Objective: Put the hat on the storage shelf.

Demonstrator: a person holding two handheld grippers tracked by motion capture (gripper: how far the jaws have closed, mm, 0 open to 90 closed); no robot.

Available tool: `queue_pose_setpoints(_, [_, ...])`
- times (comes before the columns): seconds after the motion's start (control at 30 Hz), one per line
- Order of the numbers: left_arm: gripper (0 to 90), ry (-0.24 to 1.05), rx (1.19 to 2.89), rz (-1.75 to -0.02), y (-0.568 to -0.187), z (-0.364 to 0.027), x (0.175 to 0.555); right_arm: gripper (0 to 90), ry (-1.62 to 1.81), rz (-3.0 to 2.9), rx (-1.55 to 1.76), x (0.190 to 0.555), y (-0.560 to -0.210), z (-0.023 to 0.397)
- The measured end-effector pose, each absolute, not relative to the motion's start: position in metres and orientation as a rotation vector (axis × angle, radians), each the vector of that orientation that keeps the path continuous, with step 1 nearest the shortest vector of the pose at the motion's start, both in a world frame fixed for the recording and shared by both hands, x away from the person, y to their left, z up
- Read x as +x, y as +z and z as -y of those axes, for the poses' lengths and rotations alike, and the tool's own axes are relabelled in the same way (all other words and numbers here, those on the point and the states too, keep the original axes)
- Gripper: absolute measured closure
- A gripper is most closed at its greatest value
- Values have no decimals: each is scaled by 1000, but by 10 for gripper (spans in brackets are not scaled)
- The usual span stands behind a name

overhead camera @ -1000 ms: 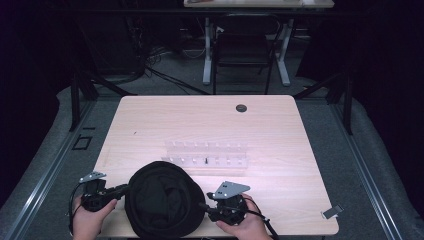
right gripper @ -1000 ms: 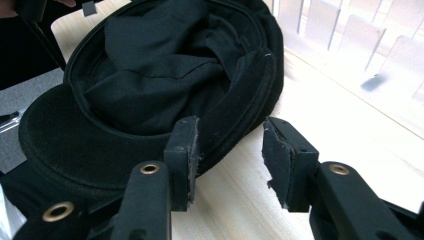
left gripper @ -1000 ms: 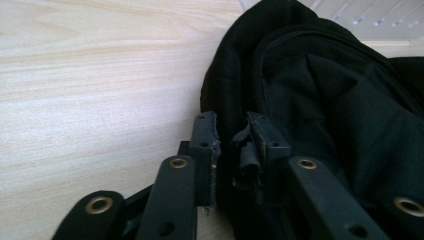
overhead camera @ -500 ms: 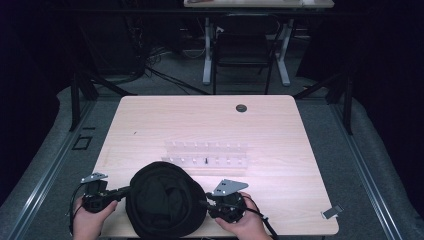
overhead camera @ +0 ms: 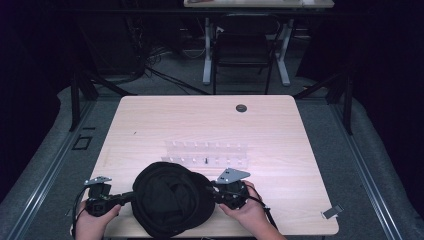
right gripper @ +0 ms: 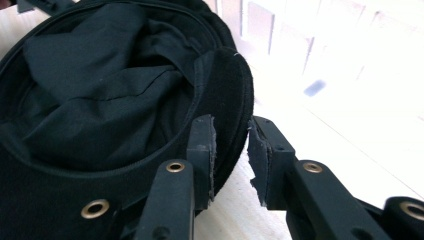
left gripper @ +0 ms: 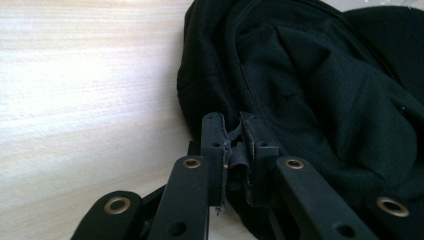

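Note:
A black hat [overhead camera: 170, 200] lies upside down near the table's front edge, its lining showing [right gripper: 100, 75]. My left gripper [overhead camera: 131, 196] is at its left side, shut on the thin rim fabric [left gripper: 325, 100]. The left gripper's jaws [left gripper: 235, 145] closed on that fabric and have just eased a touch, and it stays pinched between the pads. My right gripper [overhead camera: 212, 192] is at the hat's right side. One jaw is inside the brim and one outside [right gripper: 231, 150]. These jaws have just been closing, and the thick brim fills the gap between the pads.
A clear plastic rack [overhead camera: 207, 152] with a small dark piece [overhead camera: 205, 161] lies just beyond the hat on the light wooden table [overhead camera: 200, 120]. A round black grommet [overhead camera: 241, 108] sits near the far edge, and a metal clip [overhead camera: 331, 211] at the front right corner.
The right gripper has edged slightly farther up the table along the brim. The left hand and the hat have stayed about where they were.

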State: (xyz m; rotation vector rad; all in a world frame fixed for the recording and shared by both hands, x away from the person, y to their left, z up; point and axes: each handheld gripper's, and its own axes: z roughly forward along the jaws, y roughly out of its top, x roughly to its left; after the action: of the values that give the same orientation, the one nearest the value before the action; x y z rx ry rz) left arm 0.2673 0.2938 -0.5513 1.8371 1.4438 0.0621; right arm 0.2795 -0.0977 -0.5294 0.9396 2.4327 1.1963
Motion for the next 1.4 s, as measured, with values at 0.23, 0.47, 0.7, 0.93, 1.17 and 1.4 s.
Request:
queue_pose_setpoints(0.23, [814, 61, 1840, -1448, -550, -293, 265, 661, 1211, -2415, 944, 278, -526, 103])
queue_pose_setpoints(0.47, [810, 61, 1830, -1452, -550, -292, 259, 682, 1218, -2397, 911, 264, -517, 108])
queue_pose_setpoints(0.7, [777, 79, 1803, -1457, -545, -297, 262, 768, 1200, -2432, 852, 251, -517, 105])
queue_pose_setpoints(0.93, [738, 81, 1812, -1471, -542, -297, 270, 784, 1180, -2443, 857, 252, -524, 106])
queue_pose_setpoints(1.17, [703, 36, 1860, -1499, -539, -295, 282, 787, 1189, -2437, 882, 254, -528, 110])
queue_pose_setpoints(1.4, [695, -75, 1932, -1552, -533, -295, 301, 788, 1192, -2442, 883, 255, -529, 112])
